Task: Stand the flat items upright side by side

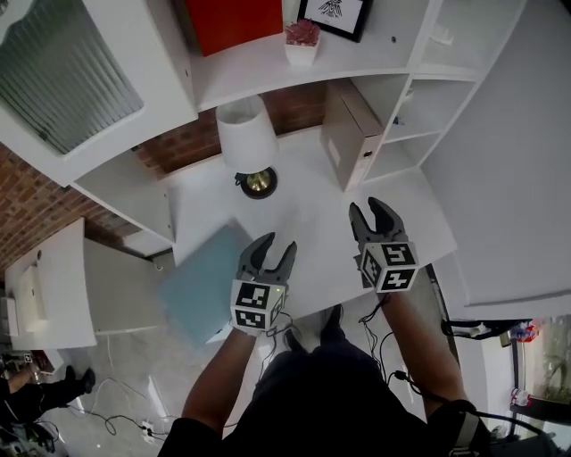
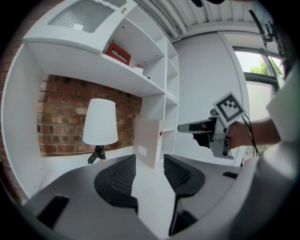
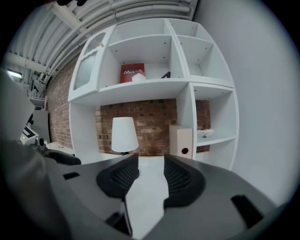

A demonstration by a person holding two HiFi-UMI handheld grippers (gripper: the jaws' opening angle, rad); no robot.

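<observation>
A beige box file [image 1: 346, 136] stands upright on the white desk [image 1: 303, 214], against the shelf unit's divider; it also shows as the box file [image 2: 149, 143] and the box file [image 3: 182, 140] in the two gripper views. A light blue flat folder [image 1: 201, 284] lies at the desk's front left corner, overhanging the edge. My left gripper [image 1: 274, 243] hovers just right of the folder, open and empty [image 2: 150, 164]. My right gripper [image 1: 367, 207] hangs over the desk's front right, also open with nothing between its pads [image 3: 151, 164]. Both point toward the back wall.
A white-shaded lamp [image 1: 248, 138] stands at the back middle of the desk. Shelves above hold a red box [image 1: 236, 22], a small potted plant [image 1: 302, 40] and a framed picture [image 1: 335, 13]. White cubbies [image 1: 406, 116] rise at the right. A brick wall lies behind.
</observation>
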